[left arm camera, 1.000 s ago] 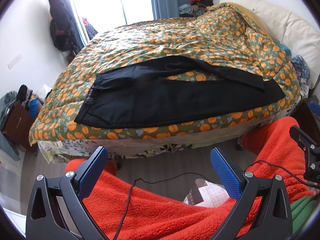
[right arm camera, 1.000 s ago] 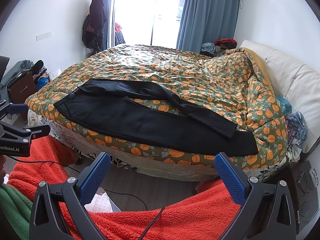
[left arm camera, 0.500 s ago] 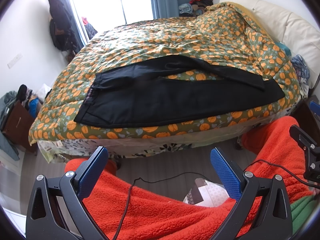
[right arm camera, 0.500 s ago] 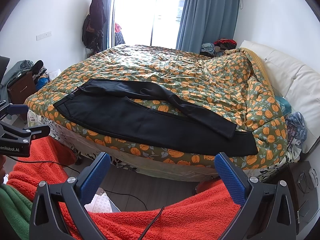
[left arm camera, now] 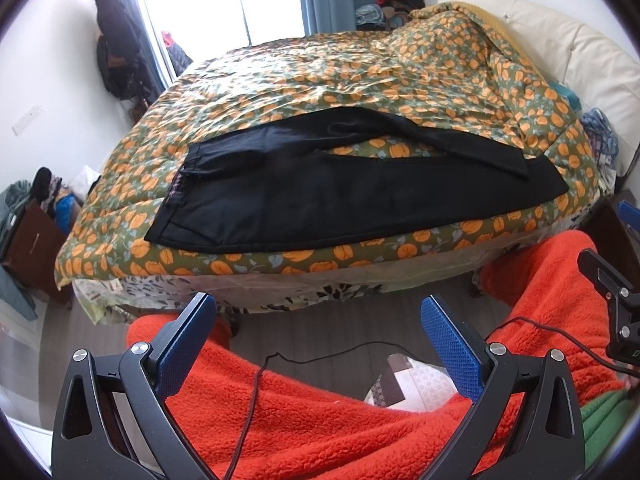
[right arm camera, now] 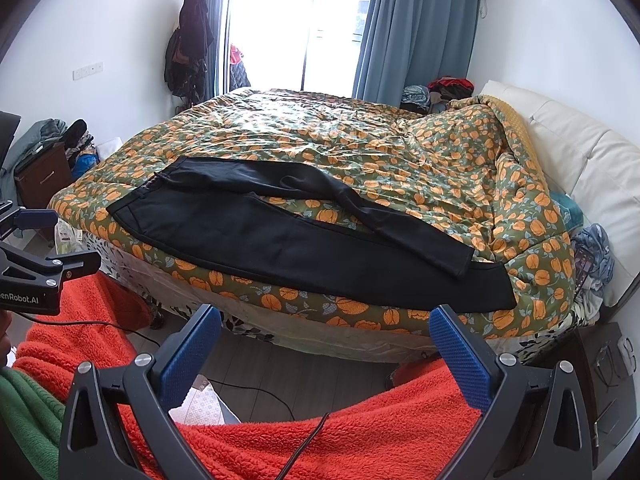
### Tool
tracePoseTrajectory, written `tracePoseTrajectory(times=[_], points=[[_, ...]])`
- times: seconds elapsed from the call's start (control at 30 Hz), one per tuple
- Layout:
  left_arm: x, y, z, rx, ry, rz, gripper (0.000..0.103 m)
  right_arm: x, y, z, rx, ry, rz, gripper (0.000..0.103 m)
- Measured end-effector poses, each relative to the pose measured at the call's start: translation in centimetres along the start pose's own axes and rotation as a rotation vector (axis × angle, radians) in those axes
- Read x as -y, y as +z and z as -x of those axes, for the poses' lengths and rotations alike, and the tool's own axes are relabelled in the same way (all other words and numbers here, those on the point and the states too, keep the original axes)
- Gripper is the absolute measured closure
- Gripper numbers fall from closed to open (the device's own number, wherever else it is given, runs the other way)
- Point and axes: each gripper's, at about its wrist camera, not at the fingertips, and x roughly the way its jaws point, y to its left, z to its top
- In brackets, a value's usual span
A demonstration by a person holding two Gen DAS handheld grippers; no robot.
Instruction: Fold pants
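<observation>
Black pants (right arm camera: 280,236) are spread flat along the near edge of the bed (right arm camera: 360,152), waistband to the left, one leg laid slantwise over the other. The right tool (right arm camera: 324,340) is held wide apart above orange fleece (right arm camera: 340,436), well short of the bed.

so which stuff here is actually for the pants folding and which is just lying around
For the job:
- black pants
- left gripper, open
- right gripper, open

Lying about:
- clothes pile by the curtain
- coats hung on the wall
- brown nightstand
</observation>
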Motion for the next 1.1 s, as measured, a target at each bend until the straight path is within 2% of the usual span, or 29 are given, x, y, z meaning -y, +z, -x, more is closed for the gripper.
tracePoseTrajectory(times=[0.63,0.93,1.03,1.1], points=[[2.5,0.8,1.1,0.023,0.032,-0.122,0.001,-0.1,0.0,0.0,-0.001,0.0,0.0,0.0],[2.2,0.9,1.0,0.014,0.018,-0.109,0.001,-0.1,0.0,0.0,-0.002,0.0,0.001,0.0],[1.4,1.1,1.0,0.014,-0.025,-0.072,0.001,-0.1,0.0,0.0,-0.002,0.001,0.002,0.0],[0.1,1.7,1.2,0.041,-0.055,-0.034,0.001,-0.1,0.0,0.0,0.001,0.012,0.009,0.0]])
